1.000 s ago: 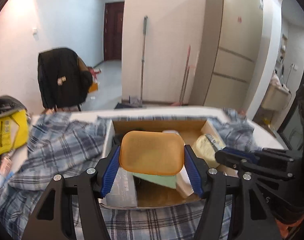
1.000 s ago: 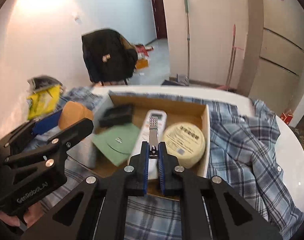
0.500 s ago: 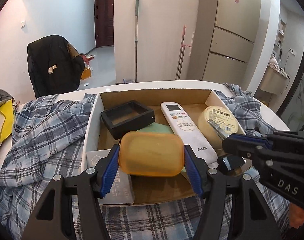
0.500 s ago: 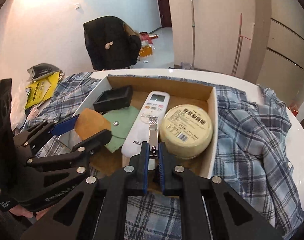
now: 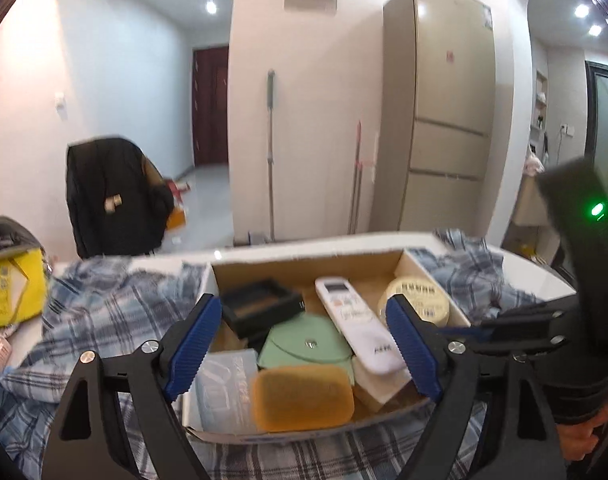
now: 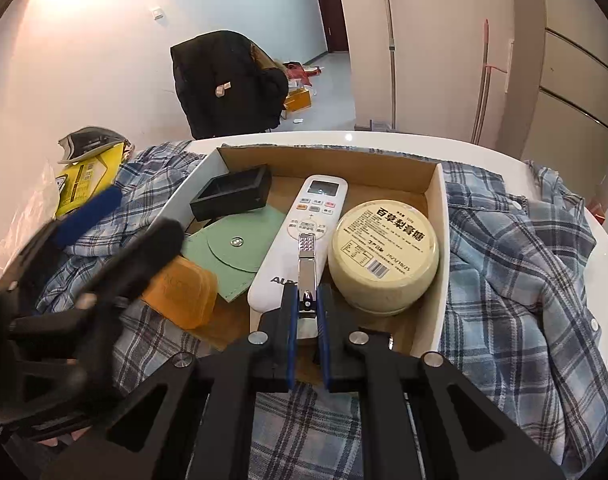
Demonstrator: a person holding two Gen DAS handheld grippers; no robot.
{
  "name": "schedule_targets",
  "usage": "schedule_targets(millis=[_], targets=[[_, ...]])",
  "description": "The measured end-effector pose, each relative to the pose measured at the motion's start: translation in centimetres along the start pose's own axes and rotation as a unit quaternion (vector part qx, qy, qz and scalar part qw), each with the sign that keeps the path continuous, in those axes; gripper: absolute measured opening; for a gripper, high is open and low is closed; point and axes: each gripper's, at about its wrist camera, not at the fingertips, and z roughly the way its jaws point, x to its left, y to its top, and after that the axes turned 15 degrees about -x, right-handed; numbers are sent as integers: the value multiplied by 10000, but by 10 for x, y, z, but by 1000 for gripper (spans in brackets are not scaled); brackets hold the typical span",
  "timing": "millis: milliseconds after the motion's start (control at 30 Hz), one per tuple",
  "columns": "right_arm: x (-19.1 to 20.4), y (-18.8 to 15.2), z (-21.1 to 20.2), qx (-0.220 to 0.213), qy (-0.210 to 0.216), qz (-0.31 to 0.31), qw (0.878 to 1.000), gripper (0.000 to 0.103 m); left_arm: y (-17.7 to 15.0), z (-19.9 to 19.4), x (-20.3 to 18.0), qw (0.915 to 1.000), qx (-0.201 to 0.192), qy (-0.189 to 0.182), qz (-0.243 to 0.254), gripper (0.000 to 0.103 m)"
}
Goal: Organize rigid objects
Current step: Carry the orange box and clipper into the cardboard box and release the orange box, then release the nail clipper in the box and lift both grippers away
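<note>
A cardboard box (image 5: 304, 266) (image 6: 327, 160) on the table holds a white remote (image 5: 355, 320) (image 6: 300, 240), a round cream tin (image 5: 417, 298) (image 6: 383, 256), a black tray (image 5: 260, 308) (image 6: 232, 194), a green pouch (image 5: 304, 346) (image 6: 232, 248) and an orange soap case (image 5: 302, 398) (image 6: 182, 298). My left gripper (image 5: 300, 344) is open and empty, above the orange case at the box's near left. My right gripper (image 6: 305, 304) is shut on a metal nail clipper (image 6: 307, 264), held over the remote's near end.
A plaid shirt (image 6: 515, 280) (image 5: 104, 320) lies spread under and around the box on a white round table (image 6: 603, 264). A yellow bag (image 5: 8, 284) (image 6: 84, 176) sits at the left. A chair with a black jacket (image 6: 228, 80) stands beyond the table.
My left gripper has opened and let go of the orange case, which now lies in the box's near left corner. The left gripper has lifted back. The right gripper still holds the clipper.
</note>
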Motion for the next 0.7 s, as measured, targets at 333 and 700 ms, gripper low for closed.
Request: schedule_targets(millis=[333,700], targets=[[0,-4,6,36,96,-26,9999,9,10,-9,22,9982,-311,392,-334,103],[11,0,-2,-170,-120,-315,9993,9,50,-50,15,9928,-1032,608,-69,103]])
